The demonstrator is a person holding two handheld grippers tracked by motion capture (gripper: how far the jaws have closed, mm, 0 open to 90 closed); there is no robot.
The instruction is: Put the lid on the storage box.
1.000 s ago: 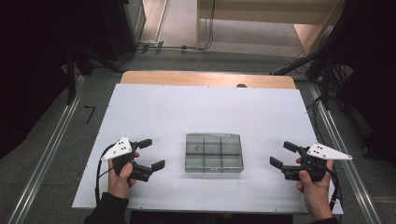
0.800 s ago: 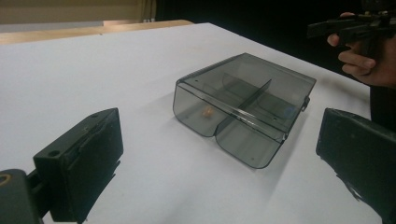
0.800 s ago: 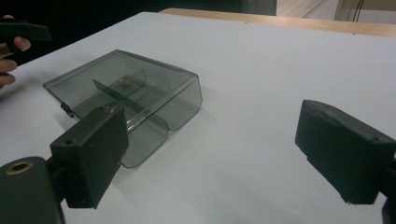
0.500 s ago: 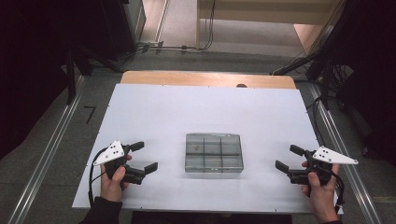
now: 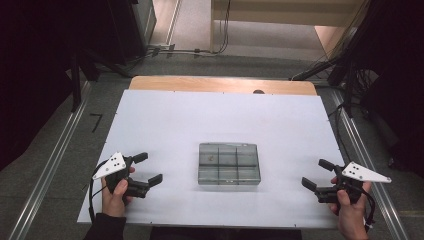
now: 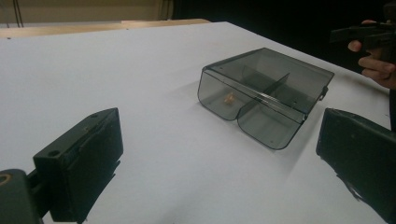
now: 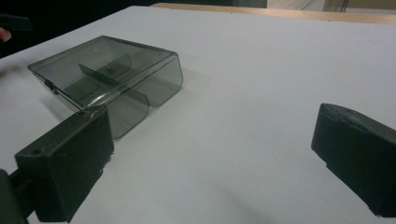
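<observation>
At the middle of the white table (image 5: 165, 120) sits a closed, smoky clear plastic box (image 5: 229, 164), well apart from both tools. Left tool (image 5: 150, 168) and right tool (image 5: 316, 173), whose jaws have just been opening, stand wide and empty. Approach squarely from opposite sides, keeping the box steady.

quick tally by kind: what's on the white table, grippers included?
Clear grey compartment box: 1
Small brownish item inside the box: 1
Handheld grippers: 2, left gripper and right gripper, both with jaws open and nothing between them
Total: 4
</observation>
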